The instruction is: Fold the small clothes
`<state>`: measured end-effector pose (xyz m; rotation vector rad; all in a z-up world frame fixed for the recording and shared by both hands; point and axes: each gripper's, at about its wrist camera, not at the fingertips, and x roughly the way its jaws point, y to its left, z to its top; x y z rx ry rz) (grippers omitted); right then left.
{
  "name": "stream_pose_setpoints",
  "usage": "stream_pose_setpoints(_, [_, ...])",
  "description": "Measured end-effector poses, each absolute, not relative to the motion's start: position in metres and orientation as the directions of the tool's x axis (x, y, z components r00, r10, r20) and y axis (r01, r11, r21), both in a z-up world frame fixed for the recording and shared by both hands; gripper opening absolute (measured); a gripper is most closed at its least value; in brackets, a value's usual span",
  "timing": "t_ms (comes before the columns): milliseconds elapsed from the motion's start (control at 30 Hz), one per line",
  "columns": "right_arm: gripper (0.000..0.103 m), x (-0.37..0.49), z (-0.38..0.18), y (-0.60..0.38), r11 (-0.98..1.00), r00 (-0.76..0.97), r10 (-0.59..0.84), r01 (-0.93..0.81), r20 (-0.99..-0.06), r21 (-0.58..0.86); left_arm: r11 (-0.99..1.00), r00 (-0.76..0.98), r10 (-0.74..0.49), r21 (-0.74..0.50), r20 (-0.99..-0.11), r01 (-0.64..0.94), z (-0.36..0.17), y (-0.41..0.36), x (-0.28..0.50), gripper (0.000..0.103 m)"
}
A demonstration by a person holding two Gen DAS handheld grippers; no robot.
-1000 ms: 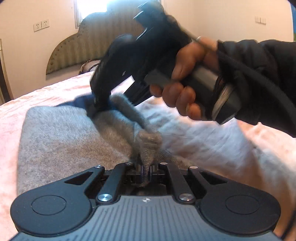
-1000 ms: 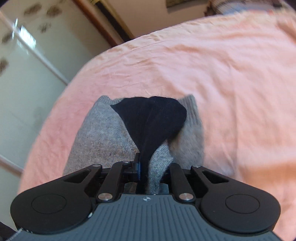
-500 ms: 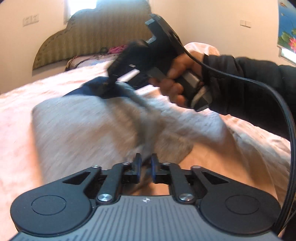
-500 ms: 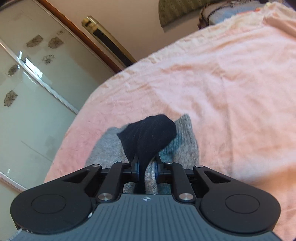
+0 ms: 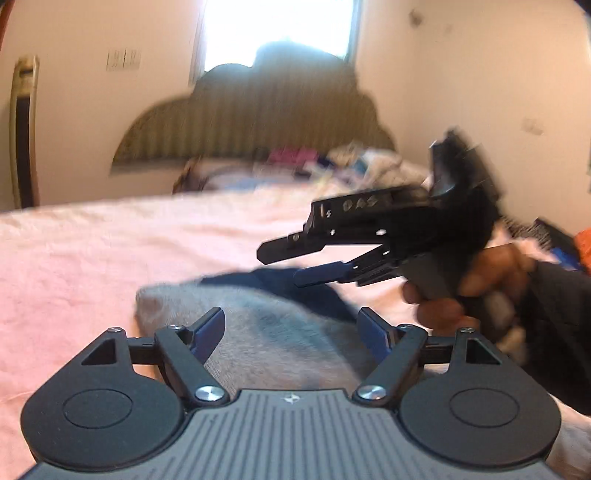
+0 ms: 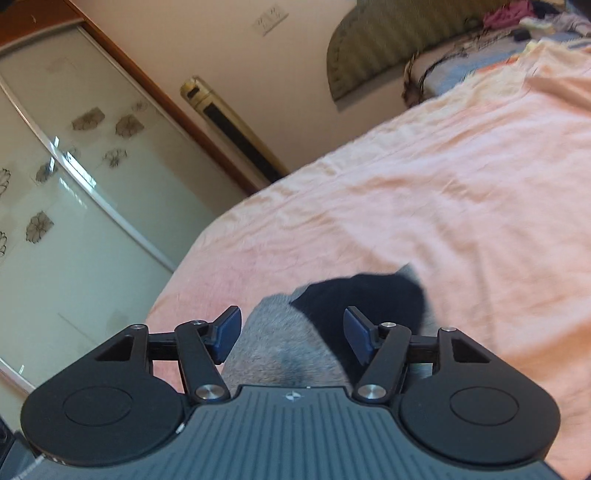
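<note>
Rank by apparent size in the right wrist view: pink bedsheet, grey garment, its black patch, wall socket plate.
1. pink bedsheet
2. grey garment, partly hidden by the gripper
3. black patch
4. wall socket plate, far off, so only apparently smallest

The bed sheet (image 6: 461, 177) is pale pink. The small knit garment (image 6: 273, 343) is grey with a black end (image 6: 369, 295). The headboard (image 5: 251, 122) is olive-striped. The wardrobe doors (image 6: 74, 184) carry flower motifs.

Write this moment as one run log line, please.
left gripper: jaws opening, empty | right gripper: jaws opening, empty | grey garment: on pink sheet
</note>
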<state>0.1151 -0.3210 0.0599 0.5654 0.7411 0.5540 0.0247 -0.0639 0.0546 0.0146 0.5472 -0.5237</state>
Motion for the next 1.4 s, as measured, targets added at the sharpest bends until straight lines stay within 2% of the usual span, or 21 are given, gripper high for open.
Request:
stream_pose_setpoints(67, [0.068, 0.127, 0.045, -0.310, 0.721, 0.578, 0.639, -0.220, -0.507, 0.658, 0.873, 0.653, -0.440, -0.123, -0.617, 0.472, 0.026, -0.072, 0.051, 0.077])
stream_pose_setpoints(100, [0.069, 0.132, 0.034, -0.308, 0.745, 0.561, 0.618, -0.196, -0.551, 0.637, 0.869, 0.668, -0.443, -0.105, -0.597, 0.483, 0.015, -0.070, 0.047, 0.077])
stream_pose_setpoints(200, [0.035, 0.130, 0.016, -0.321, 0.747, 0.597, 0.591, -0.150, -0.543, 0.648, 0.859, 0.694, -0.437, -0.037, -0.572, 0.510, 0.011, -0.071, 0.033, 0.077])
stream_pose_setpoints(233, [0.014, 0.130, 0.012, -0.325, 0.758, 0.596, 0.570, -0.117, -0.565, 0.642, 0.862, 0.690, -0.433, -0.043, -0.580, 0.505, 0.015, -0.071, 0.034, 0.078])
stream_pose_setpoints(267, [0.005, 0.129, 0.011, -0.328, 0.766, 0.593, 0.564, -0.116, -0.575, 0.632, 0.867, 0.691, -0.424, -0.043, -0.585, 0.496, 0.021, -0.071, 0.032, 0.077])
stream_pose_setpoints(333, [0.006, 0.126, 0.016, -0.333, 0.759, 0.584, 0.568, -0.099, -0.580, 0.644, 0.879, 0.706, -0.414, -0.049, -0.574, 0.475, 0.036, -0.069, 0.023, 0.075])
stream_pose_setpoints(400, [0.027, 0.109, 0.034, -0.333, 0.775, 0.605, 0.548, -0.106, -0.578, 0.623, 0.857, 0.693, -0.469, -0.091, -0.546, 0.508, 0.047, -0.061, 0.007, 0.075])
stream_pose_setpoints(467, [0.065, 0.085, 0.050, -0.329, 0.770, 0.631, 0.564, -0.169, -0.533, 0.615, 0.834, 0.656, -0.506, -0.122, -0.560, 0.539, 0.047, -0.056, -0.010, 0.076])
stream_pose_setpoints(533, [0.075, 0.069, 0.048, -0.324, 0.749, 0.589, 0.611, -0.211, -0.530, 0.629, 0.823, 0.615, -0.497, -0.109, -0.613, 0.557, 0.026, -0.063, -0.011, 0.076])
stream_pose_setpoints(600, [0.071, 0.064, 0.030, -0.315, 0.796, 0.553, 0.575, -0.208, -0.602, 0.569, 0.812, 0.651, -0.481, -0.020, -0.588, 0.583, 0.014, -0.070, -0.018, 0.076])
stream_pose_setpoints(633, [0.062, 0.058, 0.025, -0.315, 0.809, 0.589, 0.560, -0.237, -0.583, 0.538, 0.814, 0.659, -0.463, 0.011, -0.593, 0.581, 0.016, -0.075, -0.022, 0.075])
stream_pose_setpoints(700, [0.058, 0.056, 0.030, -0.317, 0.819, 0.594, 0.540, -0.210, -0.596, 0.533, 0.806, 0.636, -0.496, -0.042, -0.591, 0.590, 0.028, -0.072, -0.028, 0.075])
stream_pose_setpoints(767, [0.062, 0.049, 0.046, -0.314, 0.830, 0.591, 0.524, -0.196, -0.613, 0.522, 0.785, 0.615, -0.546, -0.091, -0.569, 0.613, 0.036, -0.064, -0.041, 0.075])
stream_pose_setpoints(867, [0.070, 0.029, 0.055, -0.311, 0.812, 0.575, 0.563, -0.249, -0.594, 0.528, 0.796, 0.589, -0.486, -0.048, -0.645, 0.603, 0.015, -0.059, -0.046, 0.076])
stream_pose_setpoints(900, [0.071, 0.025, 0.047, -0.312, 0.820, 0.559, 0.553, -0.233, -0.618, 0.523, 0.795, 0.613, -0.495, -0.037, -0.616, 0.605, 0.012, -0.053, -0.051, 0.076])
stream_pose_setpoints(967, [0.061, 0.017, 0.030, -0.317, 0.815, 0.563, 0.561, -0.247, -0.607, 0.524, 0.811, 0.646, -0.477, -0.016, -0.596, 0.585, 0.020, -0.047, -0.063, 0.076])
stream_pose_setpoints(1100, [0.064, -0.013, 0.048, -0.336, 0.794, 0.594, 0.567, -0.210, -0.570, 0.570, 0.825, 0.726, -0.435, 0.087, -0.533, 0.559, 0.036, -0.035, -0.100, 0.076])
stream_pose_setpoints(1267, [0.063, -0.037, 0.045, -0.363, 0.841, 0.612, 0.483, -0.124, -0.626, 0.527, 0.843, 0.740, -0.328, 0.172, -0.587, 0.510, 0.020, -0.036, -0.096, 0.076])
stream_pose_setpoints(1333, [0.054, -0.039, 0.039, -0.365, 0.842, 0.593, 0.482, -0.111, -0.645, 0.527, 0.845, 0.740, -0.336, 0.160, -0.583, 0.510, 0.021, -0.035, -0.094, 0.066])
stream_pose_setpoints(1367, [0.049, -0.038, 0.036, -0.364, 0.840, 0.578, 0.491, -0.116, -0.652, 0.530, 0.847, 0.742, -0.338, 0.157, -0.579, 0.508, 0.022, -0.036, -0.094, 0.057])
stream_pose_setpoints(1400, [0.048, -0.037, 0.035, -0.362, 0.842, 0.564, 0.494, -0.119, -0.662, 0.526, 0.848, 0.745, -0.340, 0.155, -0.574, 0.507, 0.022, -0.037, -0.093, 0.042])
